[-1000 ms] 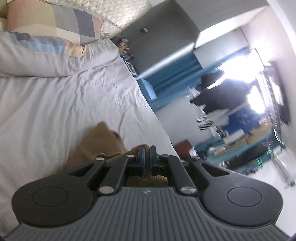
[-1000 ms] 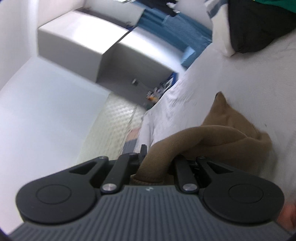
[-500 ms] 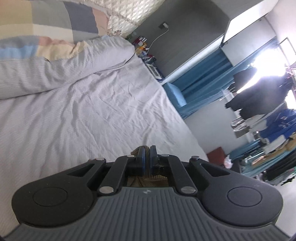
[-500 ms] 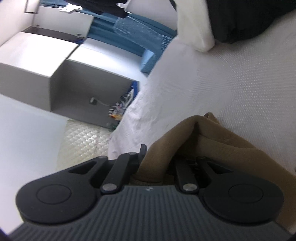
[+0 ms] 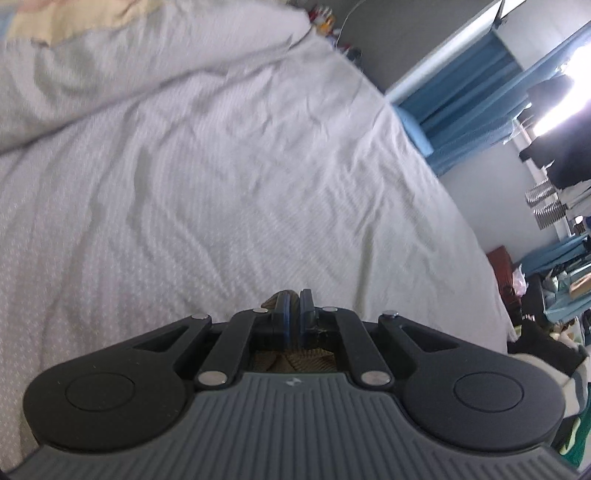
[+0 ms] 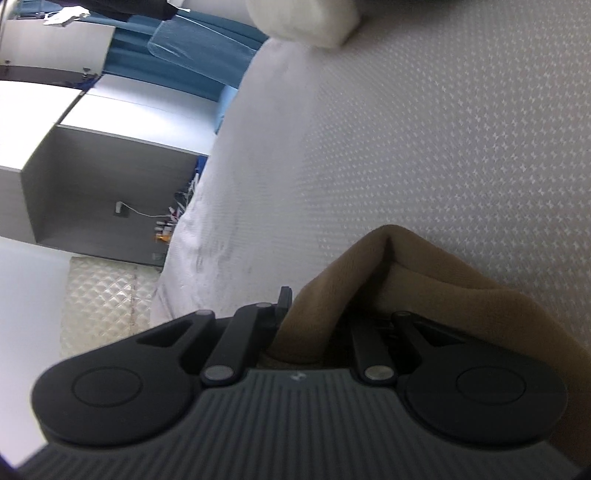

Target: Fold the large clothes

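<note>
A brown knitted garment point(image 6: 413, 280) is held by both grippers low over a white bed sheet point(image 5: 229, 177). My left gripper point(image 5: 294, 300) is shut on a thin edge of the garment point(image 5: 275, 300); only a small brown tip shows past its blue pads, and ribbed knit shows behind them. In the right wrist view, my right gripper point(image 6: 314, 314) is shut on a thick fold of the same garment, which drapes over and hides its fingertips and trails off to the right over the sheet point(image 6: 443, 129).
A rumpled duvet point(image 5: 110, 66) lies at the bed's far left. Blue curtains point(image 5: 461, 110) and hanging clothes point(image 5: 561, 147) stand beyond the bed's right edge. A white pillow point(image 6: 303, 18) lies at the top of the right wrist view, a grey cabinet point(image 6: 92, 177) to its left.
Both grippers have come down towards the bed and tilted downward, still shut on the garment. The bunched brown fabric seen ahead of the left gripper has passed out of its view.
</note>
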Demonstrator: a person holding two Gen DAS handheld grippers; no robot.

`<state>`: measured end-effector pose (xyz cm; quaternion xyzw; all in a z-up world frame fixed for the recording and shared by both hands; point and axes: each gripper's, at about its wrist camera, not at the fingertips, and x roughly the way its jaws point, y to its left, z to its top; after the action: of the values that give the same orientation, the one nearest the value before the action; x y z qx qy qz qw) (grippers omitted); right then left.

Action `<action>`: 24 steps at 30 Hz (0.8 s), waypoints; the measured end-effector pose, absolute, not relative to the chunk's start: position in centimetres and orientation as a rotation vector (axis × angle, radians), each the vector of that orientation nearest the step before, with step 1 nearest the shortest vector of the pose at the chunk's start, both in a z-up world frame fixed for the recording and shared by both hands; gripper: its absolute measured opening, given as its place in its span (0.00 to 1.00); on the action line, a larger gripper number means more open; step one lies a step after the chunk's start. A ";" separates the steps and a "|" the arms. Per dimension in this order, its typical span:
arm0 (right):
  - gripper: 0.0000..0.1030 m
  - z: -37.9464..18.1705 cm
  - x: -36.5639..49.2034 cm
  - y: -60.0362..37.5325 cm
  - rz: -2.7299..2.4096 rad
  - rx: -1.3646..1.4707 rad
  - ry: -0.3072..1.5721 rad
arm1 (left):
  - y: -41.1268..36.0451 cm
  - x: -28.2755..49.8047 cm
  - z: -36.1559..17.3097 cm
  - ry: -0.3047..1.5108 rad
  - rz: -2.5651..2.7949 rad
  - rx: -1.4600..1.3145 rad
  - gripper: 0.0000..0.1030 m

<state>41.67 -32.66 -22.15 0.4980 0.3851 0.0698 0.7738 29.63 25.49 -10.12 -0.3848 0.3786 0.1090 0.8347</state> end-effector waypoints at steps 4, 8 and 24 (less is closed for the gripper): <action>0.14 -21.7 42.1 -31.6 0.149 1.045 0.837 | 25.3 29.0 -9.4 0.826 0.170 -0.784 0.16; 0.13 -21.8 41.8 -31.3 0.171 1.037 0.827 | 24.7 26.6 -6.8 0.786 0.137 -0.729 0.56; 0.15 -22.1 40.2 -32.8 0.223 1.052 0.809 | 9.9 13.2 -4.0 0.664 -0.048 -0.368 0.59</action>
<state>40.22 -32.84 -22.09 0.4871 0.3745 0.1035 0.7821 13.24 9.86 -4.03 -0.1798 0.3241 -0.0236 0.9285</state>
